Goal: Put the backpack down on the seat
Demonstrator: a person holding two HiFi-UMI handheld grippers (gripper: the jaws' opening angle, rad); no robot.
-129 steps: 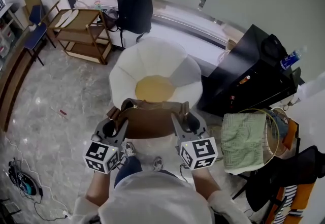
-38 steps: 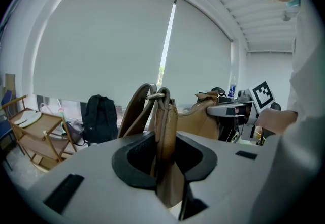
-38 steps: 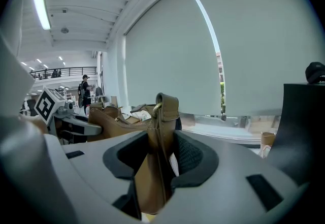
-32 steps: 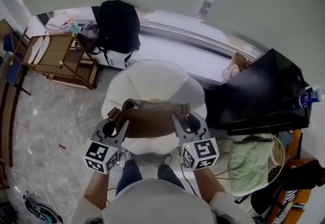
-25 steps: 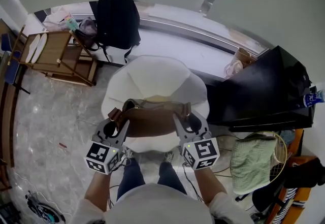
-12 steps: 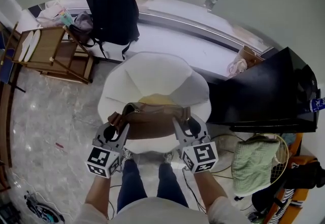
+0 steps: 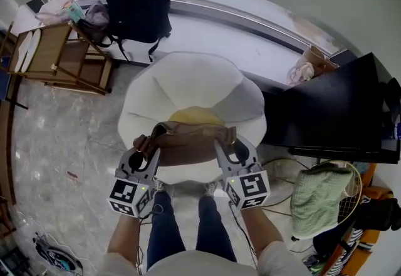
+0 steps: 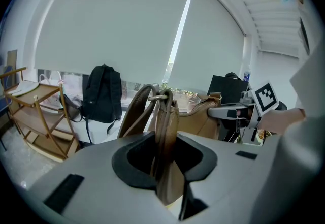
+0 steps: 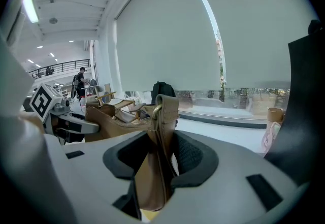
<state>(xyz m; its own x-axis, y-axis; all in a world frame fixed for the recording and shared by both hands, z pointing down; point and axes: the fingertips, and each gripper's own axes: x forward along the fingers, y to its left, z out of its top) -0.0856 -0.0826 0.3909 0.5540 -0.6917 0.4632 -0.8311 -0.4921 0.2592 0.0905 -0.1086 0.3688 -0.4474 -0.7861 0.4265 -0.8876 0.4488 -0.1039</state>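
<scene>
Both tools pinch brown leather bag (image 7: 187,144): left tool (image 7: 148,154), right tool (image 7: 222,147) on opposite strap ends. Lower level onto yellow seat cushion (image 7: 195,116) ahead of tools; release together.

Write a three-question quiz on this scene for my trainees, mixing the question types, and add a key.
1. True or false: the left gripper and the right gripper are both shut on the brown bag.
2. On the white chair, the seat's middle is: A yellow, B red, C blue.
3. What dark thing stands at the window ledge beyond the chair?
Key: 1 true; 2 A; 3 the black backpack.
</scene>
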